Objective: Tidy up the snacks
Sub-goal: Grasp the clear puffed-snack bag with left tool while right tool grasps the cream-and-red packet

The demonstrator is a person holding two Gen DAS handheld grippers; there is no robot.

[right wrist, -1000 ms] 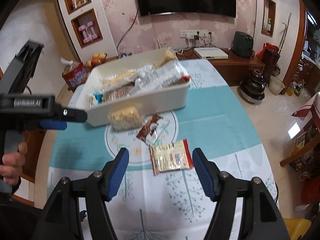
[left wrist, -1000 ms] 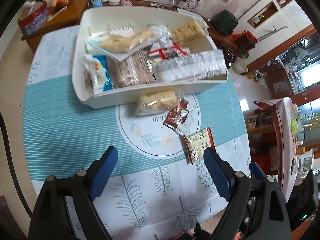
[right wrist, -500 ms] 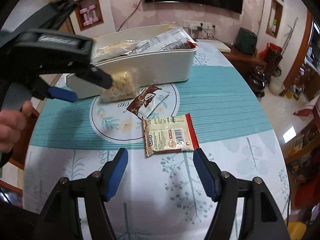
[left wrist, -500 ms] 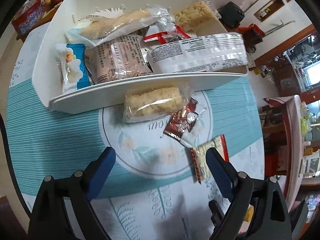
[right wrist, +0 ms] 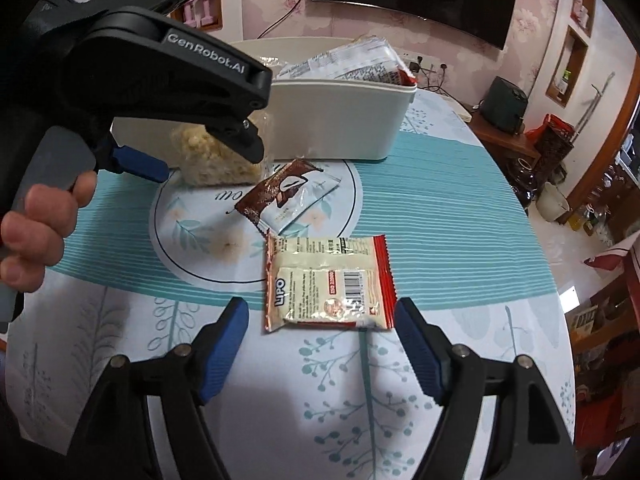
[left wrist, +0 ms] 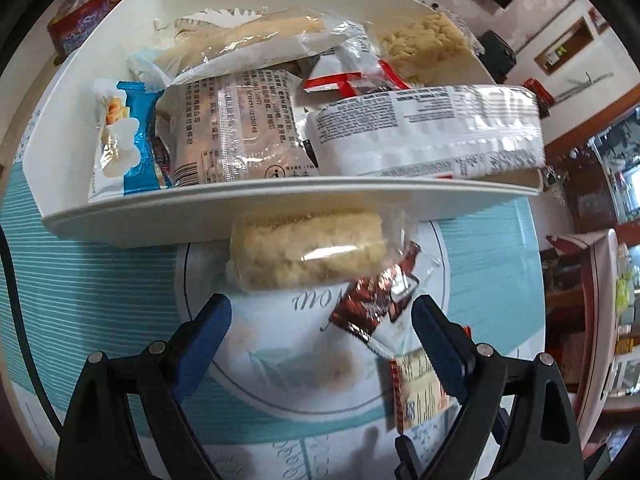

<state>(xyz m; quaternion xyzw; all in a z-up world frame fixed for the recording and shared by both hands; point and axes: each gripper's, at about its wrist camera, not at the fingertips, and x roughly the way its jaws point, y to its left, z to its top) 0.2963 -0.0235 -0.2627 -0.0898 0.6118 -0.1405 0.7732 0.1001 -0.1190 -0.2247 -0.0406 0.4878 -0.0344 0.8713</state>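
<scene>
A white bin (left wrist: 168,216) full of wrapped snacks stands on the table; it also shows in the right wrist view (right wrist: 340,120). Against its front wall lies a clear-wrapped rice cracker bar (left wrist: 308,248). Beside it lies a brown-and-white chocolate packet (left wrist: 376,304), and a red-edged Lipo packet (left wrist: 416,388) lies nearer. My left gripper (left wrist: 320,328) is open, just short of the cracker bar. My right gripper (right wrist: 320,320) is open, its fingers either side of the near end of the Lipo packet (right wrist: 326,282).
The table has a teal striped cloth (right wrist: 440,220) with a white circle print. The left gripper's body and the hand holding it (right wrist: 40,232) fill the left of the right wrist view. A cabinet (right wrist: 504,144) stands behind the table.
My left gripper has moved forward and down toward the cracker bar by the bin. My right gripper has moved closer to the Lipo packet. Both stay open.
</scene>
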